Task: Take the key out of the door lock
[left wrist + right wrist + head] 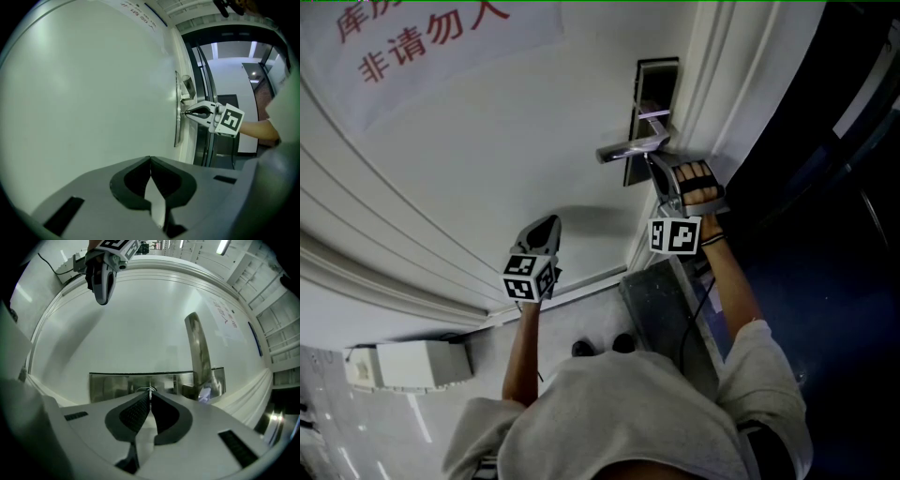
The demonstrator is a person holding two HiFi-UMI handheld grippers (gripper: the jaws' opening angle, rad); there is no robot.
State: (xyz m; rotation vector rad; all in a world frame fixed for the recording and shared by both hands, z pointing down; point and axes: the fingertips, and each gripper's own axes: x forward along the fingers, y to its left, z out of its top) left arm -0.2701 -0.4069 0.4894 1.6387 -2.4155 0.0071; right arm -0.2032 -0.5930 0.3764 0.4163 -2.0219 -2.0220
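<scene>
A steel lock plate (117,386) sits on the white door (487,169), with a lever handle (198,352) beside it. My right gripper (150,393) is up against the plate, its jaws shut on the thin metal head of the key (150,389), which sticks out of the lock. In the head view the right gripper (657,171) reaches under the handle (630,147) to the plate (649,103); the key is hidden there. My left gripper (150,160) is shut and empty, held away from the door and below the lock (547,228).
A paper notice with red characters (422,37) hangs on the door. A white box (412,364) lies by the door's foot at lower left. The door frame (727,75) and a dark doorway (834,234) are at the right. A grey threshold plate (661,305) lies below.
</scene>
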